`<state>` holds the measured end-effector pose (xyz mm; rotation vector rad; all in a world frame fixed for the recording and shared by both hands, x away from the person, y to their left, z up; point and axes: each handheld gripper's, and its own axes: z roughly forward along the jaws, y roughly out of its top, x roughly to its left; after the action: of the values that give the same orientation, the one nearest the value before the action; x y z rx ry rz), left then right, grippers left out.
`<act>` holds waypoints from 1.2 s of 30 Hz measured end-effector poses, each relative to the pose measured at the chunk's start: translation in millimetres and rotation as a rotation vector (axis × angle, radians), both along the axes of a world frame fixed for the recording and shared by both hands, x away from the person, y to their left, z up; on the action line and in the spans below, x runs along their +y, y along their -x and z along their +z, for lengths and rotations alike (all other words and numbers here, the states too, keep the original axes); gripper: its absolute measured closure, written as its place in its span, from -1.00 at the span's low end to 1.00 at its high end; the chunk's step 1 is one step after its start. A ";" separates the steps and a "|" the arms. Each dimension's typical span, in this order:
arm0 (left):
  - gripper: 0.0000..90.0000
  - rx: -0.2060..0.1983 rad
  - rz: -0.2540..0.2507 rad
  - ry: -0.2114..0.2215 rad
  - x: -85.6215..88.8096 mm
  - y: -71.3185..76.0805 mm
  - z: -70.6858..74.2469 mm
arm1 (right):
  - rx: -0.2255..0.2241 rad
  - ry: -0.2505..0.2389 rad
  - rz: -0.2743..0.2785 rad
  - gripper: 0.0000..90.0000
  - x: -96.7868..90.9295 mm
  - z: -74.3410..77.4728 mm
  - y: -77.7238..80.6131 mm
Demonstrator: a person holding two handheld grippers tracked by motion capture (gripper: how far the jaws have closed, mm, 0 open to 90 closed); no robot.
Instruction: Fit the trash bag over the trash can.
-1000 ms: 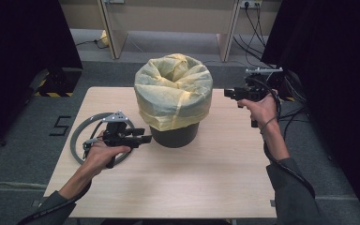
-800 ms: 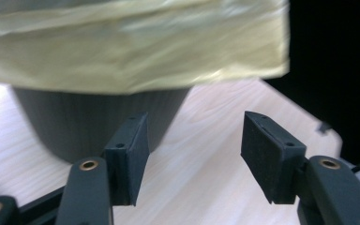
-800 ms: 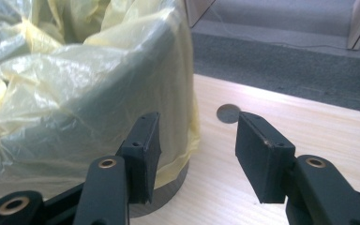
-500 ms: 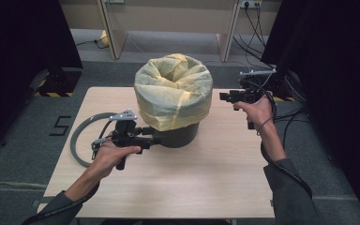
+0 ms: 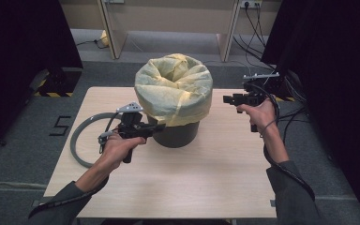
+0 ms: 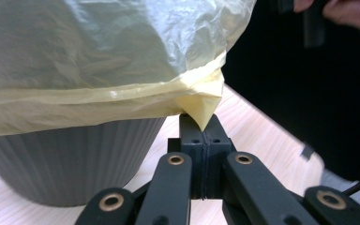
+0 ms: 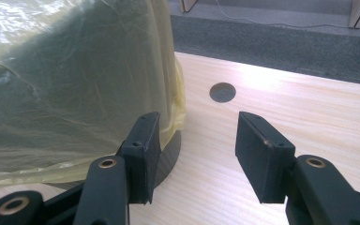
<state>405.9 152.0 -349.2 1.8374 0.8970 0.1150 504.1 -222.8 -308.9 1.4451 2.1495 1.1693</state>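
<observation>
On the table (image 5: 178,178), the left hand-held gripper (image 6: 205,140) pinches the yellow bag's (image 5: 173,89) hem; right hand-held gripper (image 7: 194,145) gapes empty.

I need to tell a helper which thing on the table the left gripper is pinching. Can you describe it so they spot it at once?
Start at the light wooden table and find the dark ribbed bin near its middle. Over its top hangs a crinkled yellow plastic bag; the left gripper is shut on the hem's corner. Unlike the flat grey ring lying beside the bin, it is soft, translucent and puffed up.

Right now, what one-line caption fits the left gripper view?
Left gripper shut on the hem of the yellow bag over the grey bin.
</observation>
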 end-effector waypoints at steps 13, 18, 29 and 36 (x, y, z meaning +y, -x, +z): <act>0.99 0.053 -0.001 -0.156 6.1 -7.8 -53.3 | -0.009 0.006 0.022 0.12 9.7 3.9 -0.1; 0.99 0.058 0.002 -0.166 10.4 -8.2 -63.7 | -0.007 0.012 0.026 0.12 15.9 5.6 -2.5; -0.22 -0.071 -0.015 -0.254 24.8 26.3 -52.1 | -0.031 0.013 0.014 -0.08 26.1 22.6 -4.8; -0.47 -0.070 -0.034 -0.255 37.2 39.1 -74.0 | -0.060 0.010 0.015 -0.15 34.9 38.2 -4.9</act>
<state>366.8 189.2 -423.3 2.0699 0.8317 0.2822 509.1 -187.9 -270.8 1.3743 2.1272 1.1895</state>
